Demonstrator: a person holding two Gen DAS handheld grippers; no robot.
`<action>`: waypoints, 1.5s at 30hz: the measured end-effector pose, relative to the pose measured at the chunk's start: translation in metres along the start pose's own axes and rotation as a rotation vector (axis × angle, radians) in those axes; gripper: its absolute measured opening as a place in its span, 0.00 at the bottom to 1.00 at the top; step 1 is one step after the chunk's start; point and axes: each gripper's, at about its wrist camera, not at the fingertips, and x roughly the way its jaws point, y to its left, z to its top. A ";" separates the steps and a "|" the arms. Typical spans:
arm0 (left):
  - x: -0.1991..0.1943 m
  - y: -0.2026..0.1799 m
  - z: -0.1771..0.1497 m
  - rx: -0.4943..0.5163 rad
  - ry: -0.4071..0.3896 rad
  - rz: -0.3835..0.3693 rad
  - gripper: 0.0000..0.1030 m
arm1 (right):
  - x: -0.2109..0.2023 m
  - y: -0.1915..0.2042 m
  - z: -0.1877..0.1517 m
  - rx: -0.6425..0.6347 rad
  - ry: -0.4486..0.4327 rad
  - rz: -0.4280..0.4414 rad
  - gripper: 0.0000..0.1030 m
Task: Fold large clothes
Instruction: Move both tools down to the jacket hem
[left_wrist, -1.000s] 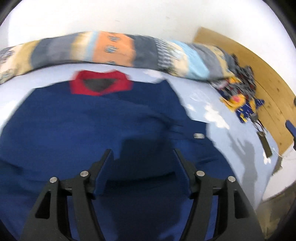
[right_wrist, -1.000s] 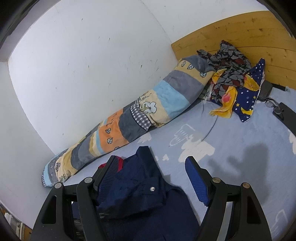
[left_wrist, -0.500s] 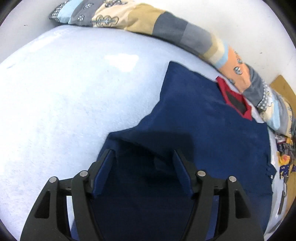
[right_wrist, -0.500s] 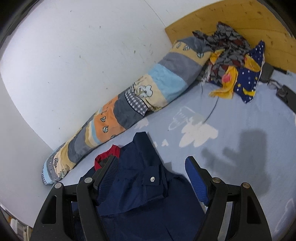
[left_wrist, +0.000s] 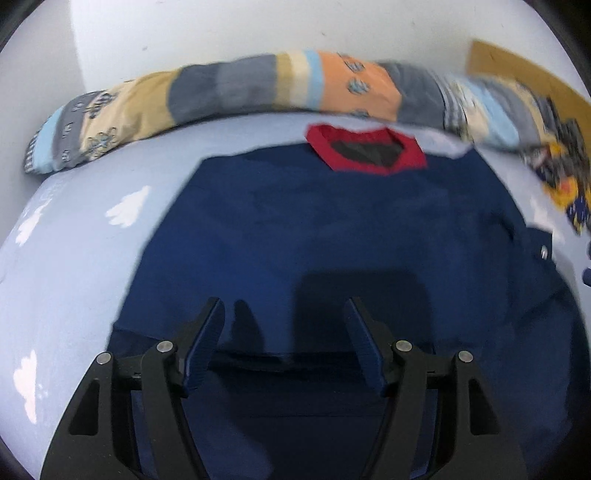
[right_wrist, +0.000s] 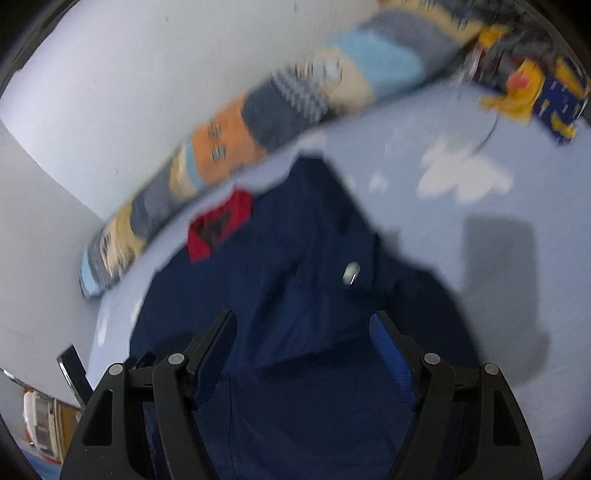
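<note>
A large navy blue jacket (left_wrist: 332, 236) with a red collar (left_wrist: 365, 151) lies spread on the light blue bed sheet (left_wrist: 74, 258), collar toward the wall. My left gripper (left_wrist: 284, 317) is open and empty, hovering over the jacket's near part. The right wrist view shows the same jacket (right_wrist: 295, 277) with a silver snap (right_wrist: 351, 275) on its folded-in right side. My right gripper (right_wrist: 303, 328) is open and empty above the jacket's lower right part. Both views are blurred by motion.
A long patchwork bolster (left_wrist: 295, 85) lies along the white wall behind the jacket. A heap of patterned clothes (right_wrist: 532, 85) sits at the far right by the wooden headboard (left_wrist: 517, 62). The bed's left edge with a dark object (right_wrist: 72, 369) shows in the right wrist view.
The left gripper has swung back from the jacket's left edge to face the collar squarely. The right gripper has moved down and closer over the jacket. Both stay open.
</note>
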 end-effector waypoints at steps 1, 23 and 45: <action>0.007 0.000 0.000 0.007 0.027 0.013 0.68 | 0.012 0.000 -0.002 0.003 0.023 -0.017 0.75; -0.082 0.058 -0.092 -0.323 0.108 -0.054 0.79 | -0.008 0.023 -0.061 -0.206 0.034 -0.155 0.72; -0.113 -0.021 -0.193 -0.080 0.087 0.098 0.93 | -0.035 0.011 -0.220 -0.402 0.108 -0.329 0.80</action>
